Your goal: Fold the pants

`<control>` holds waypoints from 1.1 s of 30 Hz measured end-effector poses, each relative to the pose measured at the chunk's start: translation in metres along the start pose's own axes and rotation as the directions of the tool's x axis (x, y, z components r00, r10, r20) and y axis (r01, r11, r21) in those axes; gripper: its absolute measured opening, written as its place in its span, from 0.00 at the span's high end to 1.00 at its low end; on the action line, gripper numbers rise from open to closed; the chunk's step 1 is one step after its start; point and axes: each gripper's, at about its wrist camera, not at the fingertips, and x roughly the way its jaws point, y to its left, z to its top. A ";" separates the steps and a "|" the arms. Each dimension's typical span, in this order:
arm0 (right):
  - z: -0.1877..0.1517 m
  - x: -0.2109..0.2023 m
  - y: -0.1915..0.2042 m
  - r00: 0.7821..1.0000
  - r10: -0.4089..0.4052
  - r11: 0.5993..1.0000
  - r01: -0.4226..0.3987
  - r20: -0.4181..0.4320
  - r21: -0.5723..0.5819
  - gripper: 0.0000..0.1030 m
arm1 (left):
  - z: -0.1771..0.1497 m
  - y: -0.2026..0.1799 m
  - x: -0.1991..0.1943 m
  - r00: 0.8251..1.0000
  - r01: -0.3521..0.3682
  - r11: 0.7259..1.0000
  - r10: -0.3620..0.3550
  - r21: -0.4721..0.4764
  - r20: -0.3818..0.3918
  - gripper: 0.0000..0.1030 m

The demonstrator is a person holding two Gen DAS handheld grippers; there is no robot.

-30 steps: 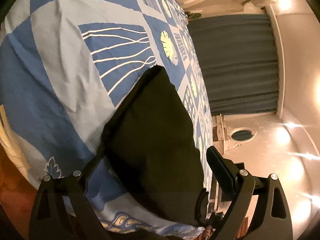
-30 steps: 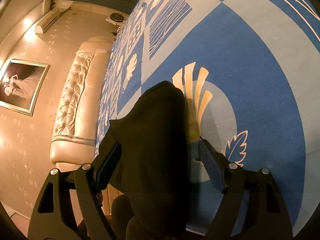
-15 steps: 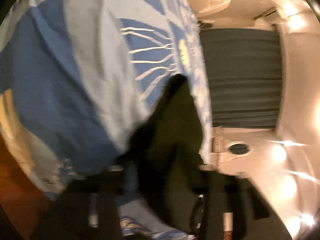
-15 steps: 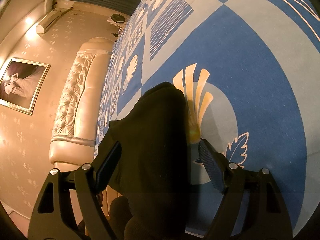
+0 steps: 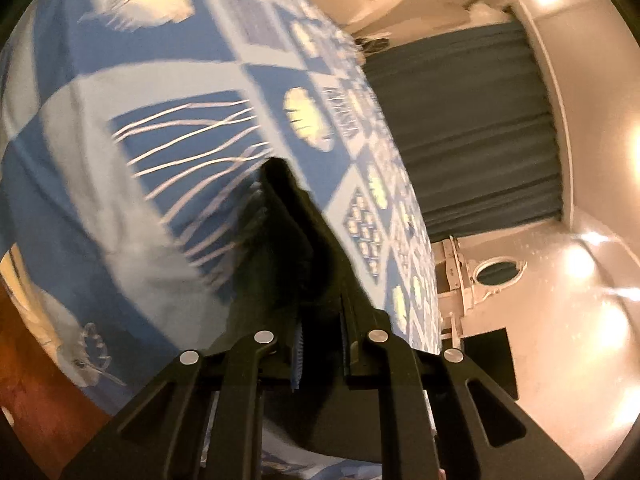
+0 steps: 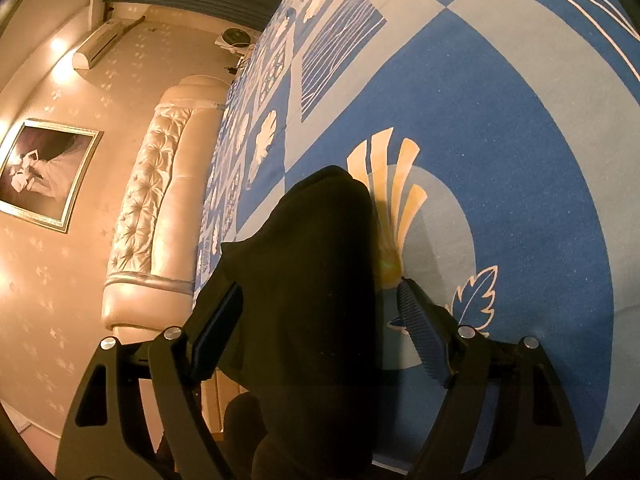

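Note:
Dark pants [image 5: 288,232] lie on a blue and white patterned bedspread [image 5: 120,200] near the bed's edge. My left gripper [image 5: 320,312] is closing its jaws tight on a bunched fold of the pants, pads pressing the cloth, and that end rises as a ridge off the bed. In the right wrist view, another part of the pants [image 6: 320,232] lies flat between the spread fingers of my right gripper [image 6: 320,288]. That gripper is open: its right pad [image 6: 420,332] stands clear of the cloth, and the left finger sits at the cloth's edge.
A padded cream headboard [image 6: 160,220] ends the bed, below a framed picture [image 6: 44,172] and an air conditioner [image 6: 96,46]. A dark curtain [image 5: 460,120] and a white cabinet with an oval mirror [image 5: 496,272] stand beyond the bed. Wooden floor [image 5: 32,380] shows below the bed's edge.
My left gripper went from wide open around the pants to shut on them and rose, pulling the cloth up into a ridge. The right gripper and its view are unchanged.

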 end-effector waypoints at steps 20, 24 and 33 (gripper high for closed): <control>-0.004 0.017 0.100 0.995 0.102 0.989 -0.099 0.014 -0.110 0.23 | -0.183 -0.254 0.131 0.949 0.229 0.755 -0.034 0.614 -0.312 0.87; -0.011 0.049 0.101 0.964 0.257 0.966 -0.257 -0.062 0.002 0.21 | -0.224 -0.245 0.177 0.922 0.213 0.744 0.061 0.633 -0.382 0.87; -0.022 0.126 0.124 0.955 0.194 0.977 -0.209 -0.224 -0.044 0.19 | -0.278 -0.218 0.208 0.903 0.149 0.660 0.213 0.736 -0.374 0.87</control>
